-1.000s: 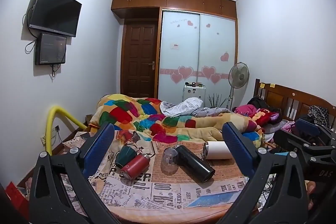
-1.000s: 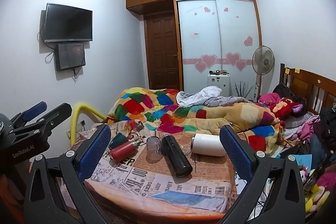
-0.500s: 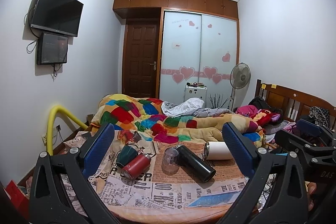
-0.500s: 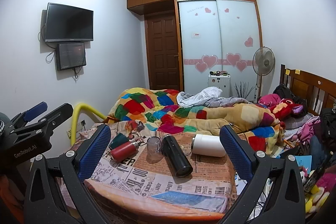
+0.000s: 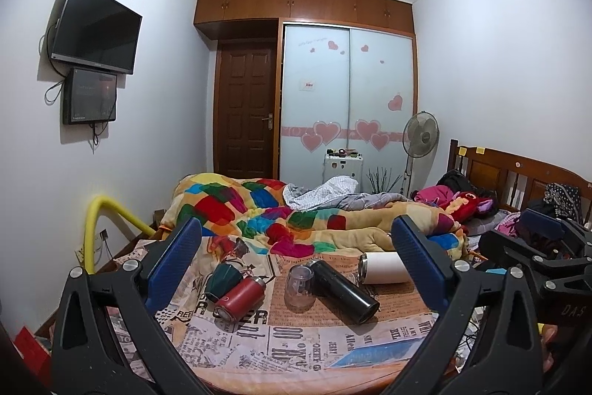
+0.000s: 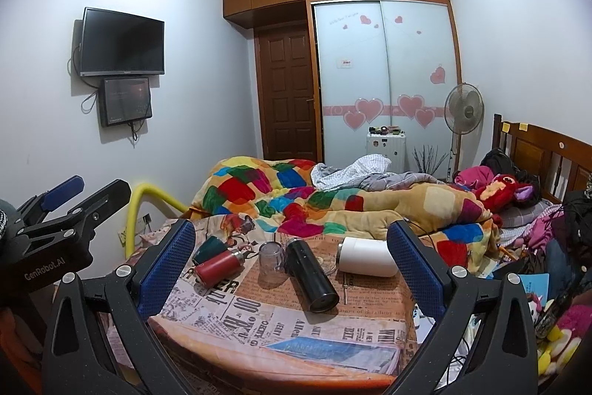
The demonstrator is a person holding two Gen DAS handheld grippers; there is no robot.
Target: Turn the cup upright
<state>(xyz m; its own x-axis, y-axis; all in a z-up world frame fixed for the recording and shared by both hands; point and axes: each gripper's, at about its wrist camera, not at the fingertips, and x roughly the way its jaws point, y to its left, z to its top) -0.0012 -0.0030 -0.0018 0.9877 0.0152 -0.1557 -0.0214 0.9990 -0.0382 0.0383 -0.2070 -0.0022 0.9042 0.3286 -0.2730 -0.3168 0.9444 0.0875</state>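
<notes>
Both grippers, left (image 5: 294, 260) and right (image 6: 290, 254), hover wide open and empty short of the newspaper-covered table (image 6: 259, 321); the clear cup (image 6: 272, 260) stands mouth-down at centre, axis vertical, touching the black flask (image 6: 310, 278), roughly equidistant, ahead of both.

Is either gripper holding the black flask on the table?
No: the black flask lies free on the table, both grippers open and short of it.

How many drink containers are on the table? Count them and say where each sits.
5, none seen hidden: green cup far left, red flask touching it, clear glass in the middle, black flask beside it, white tumbler at right.
</notes>
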